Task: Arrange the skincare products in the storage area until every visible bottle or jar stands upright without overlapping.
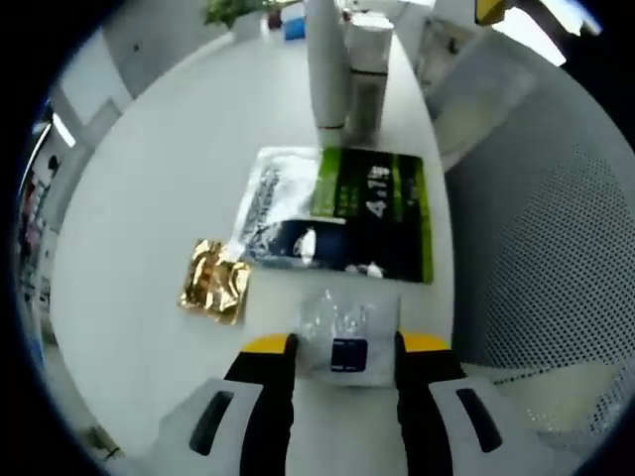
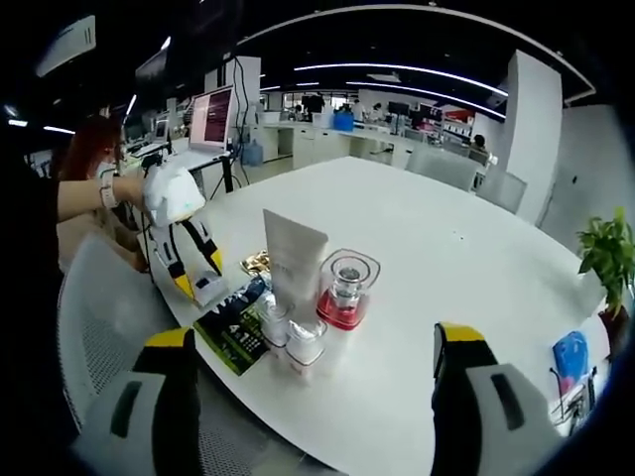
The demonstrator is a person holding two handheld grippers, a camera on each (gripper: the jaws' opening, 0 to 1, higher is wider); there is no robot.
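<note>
My left gripper is shut on a small clear packet with a dark label, held low over the white table. Just beyond it lie a green-and-black sachet, a white-and-dark sachet and a crumpled gold foil packet. Farther off, a tall white tube stands upright. My right gripper is open and holds nothing. It faces the white tube, a clear jar with a red base and two small jars. The left gripper hangs left of them.
A white mesh chair stands close along the table edge. A gloved hand holds the left gripper. A potted plant and a blue item sit at the far right. A monitor stands behind.
</note>
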